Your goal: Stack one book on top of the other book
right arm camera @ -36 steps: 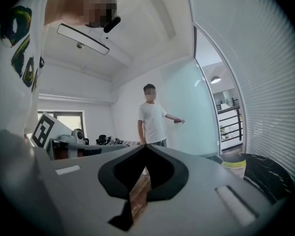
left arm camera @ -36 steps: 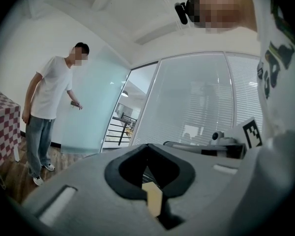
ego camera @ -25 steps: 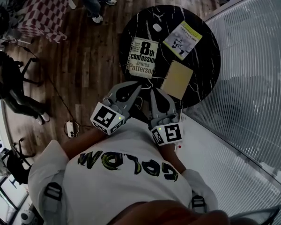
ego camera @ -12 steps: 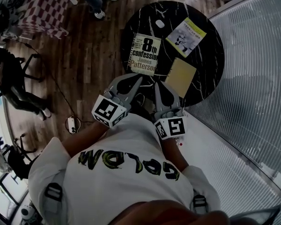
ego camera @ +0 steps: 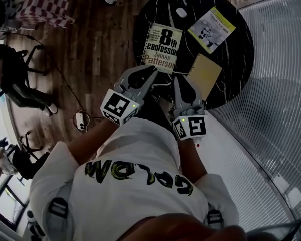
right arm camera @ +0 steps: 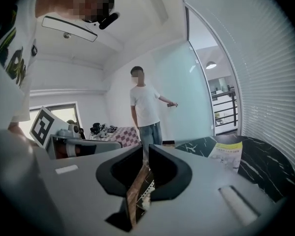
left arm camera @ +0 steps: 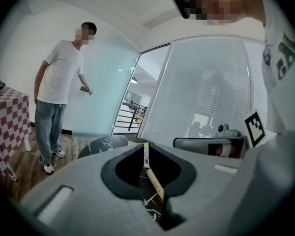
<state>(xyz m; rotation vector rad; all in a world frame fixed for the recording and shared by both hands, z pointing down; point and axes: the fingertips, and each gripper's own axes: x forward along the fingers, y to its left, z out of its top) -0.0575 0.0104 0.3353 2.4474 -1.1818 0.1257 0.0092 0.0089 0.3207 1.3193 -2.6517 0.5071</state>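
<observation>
Now, head view, left to right: a checked cloth (ego camera: 45,4) sits at the far left over a wooden floor (ego camera: 90,49). A bystander (left arm camera: 59,92) in a white shirt and jeans stands beside it, seen whole only in the gripper views.

Left gripper (ego camera: 153,70) is held low in front of the wearer's white shirt (ego camera: 135,185), tips pointing at the near edge of the round black table (ego camera: 238,54). Its jaws have just been opening — a narrow slit shows between them, with the table and a book edge visible through it, nothing gripped.

Paperback novel (ego camera: 163,48) lies flat, cover up, on the table's near-left part, just beyond the left tips.

Right gripper (ego camera: 176,79) is close beside the left one, pointing the same way. Its jaws have likewise just been opening — slightly apart, released, holding nothing.

Tan book (ego camera: 204,74) lies flat just right of the right tips, at the table's near edge, near the novel. Yellow-green booklet (ego camera: 211,29) lies flat further back, apart from both. A small white object (ego camera: 181,12) sits at the far side.

No book rests on another yet. A ribbed glass wall (ego camera: 276,109) runs along the right
</observation>
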